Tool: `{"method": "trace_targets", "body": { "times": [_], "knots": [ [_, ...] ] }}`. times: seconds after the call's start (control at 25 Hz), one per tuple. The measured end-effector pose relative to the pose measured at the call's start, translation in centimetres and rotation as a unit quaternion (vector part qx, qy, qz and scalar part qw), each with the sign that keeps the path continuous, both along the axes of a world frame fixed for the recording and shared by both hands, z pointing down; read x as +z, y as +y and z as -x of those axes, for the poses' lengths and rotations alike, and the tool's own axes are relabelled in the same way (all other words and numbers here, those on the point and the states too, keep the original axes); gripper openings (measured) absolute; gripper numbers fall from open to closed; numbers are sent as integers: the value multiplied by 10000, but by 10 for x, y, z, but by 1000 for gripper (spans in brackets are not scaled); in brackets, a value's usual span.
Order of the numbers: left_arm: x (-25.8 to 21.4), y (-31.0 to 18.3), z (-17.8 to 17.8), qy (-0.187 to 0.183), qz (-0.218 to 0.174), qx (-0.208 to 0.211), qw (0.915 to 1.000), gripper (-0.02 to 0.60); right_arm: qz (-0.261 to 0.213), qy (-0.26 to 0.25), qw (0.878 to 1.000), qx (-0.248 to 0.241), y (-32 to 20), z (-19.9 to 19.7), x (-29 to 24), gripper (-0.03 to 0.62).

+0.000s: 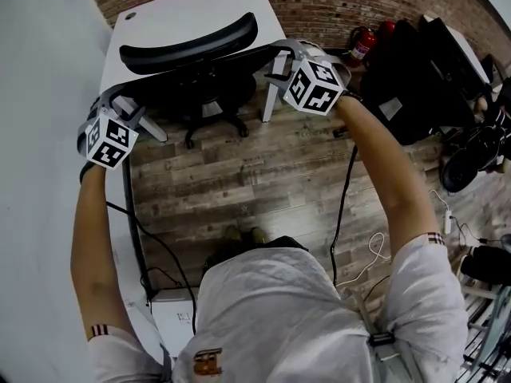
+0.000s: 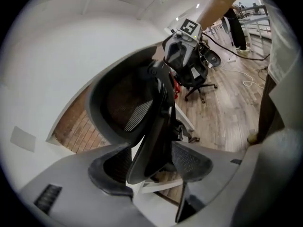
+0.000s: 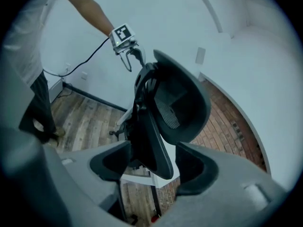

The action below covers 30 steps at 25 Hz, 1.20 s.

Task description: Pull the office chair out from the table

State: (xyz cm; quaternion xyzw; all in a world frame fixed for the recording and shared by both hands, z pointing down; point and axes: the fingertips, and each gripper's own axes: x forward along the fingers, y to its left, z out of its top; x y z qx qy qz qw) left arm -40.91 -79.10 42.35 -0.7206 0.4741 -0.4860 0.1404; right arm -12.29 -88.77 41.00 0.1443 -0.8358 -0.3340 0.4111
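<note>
Head view shows the office chair (image 1: pixel 188 45) at upper centre, tucked against the white desk (image 1: pixel 200 5), with the left tongs (image 1: pixel 132 110) and right tongs (image 1: pixel 278 64) spread open astride its backrest edges, so clamping and pulling both remain.

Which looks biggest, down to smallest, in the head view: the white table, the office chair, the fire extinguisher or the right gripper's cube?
1. white table, only just; the chair hides part of it
2. office chair
3. right gripper's cube, though it is nearer the camera
4. fire extinguisher
</note>
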Motion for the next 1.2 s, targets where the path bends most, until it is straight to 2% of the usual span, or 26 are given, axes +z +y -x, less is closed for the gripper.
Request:
{"method": "trace_targets", "body": {
  "times": [0.2,0.32,0.6,0.84,1.0,1.08,1.12,1.2],
  "knots": [
    [25,-35,29,-645,522,228,9963,278,103,425,9990,36,-37,6,24,291],
    [39,-55,44,-859,836,327,9923,281,210,582,9981,71,-58,12,34,296],
    [72,-85,56,-835,1507,662,9828,281,567,1209,9910,-36,-94,20,65,299],
    [92,-96,51,-805,1737,907,9773,268,1031,1584,9816,-258,-99,34,80,299],
    [96,-96,47,-761,1815,1068,9746,219,1271,1747,9759,-317,-104,40,97,288],
    [98,-93,44,-795,1878,1160,9721,173,1321,1778,9745,-354,-104,42,101,280],
    [99,-92,43,-824,1902,1192,9710,147,1335,1786,9741,-381,-103,44,103,265],
    [100,-92,43,-858,1926,1227,9698,138,1364,1812,9730,-432,-101,46,106,220]
  ]
}}
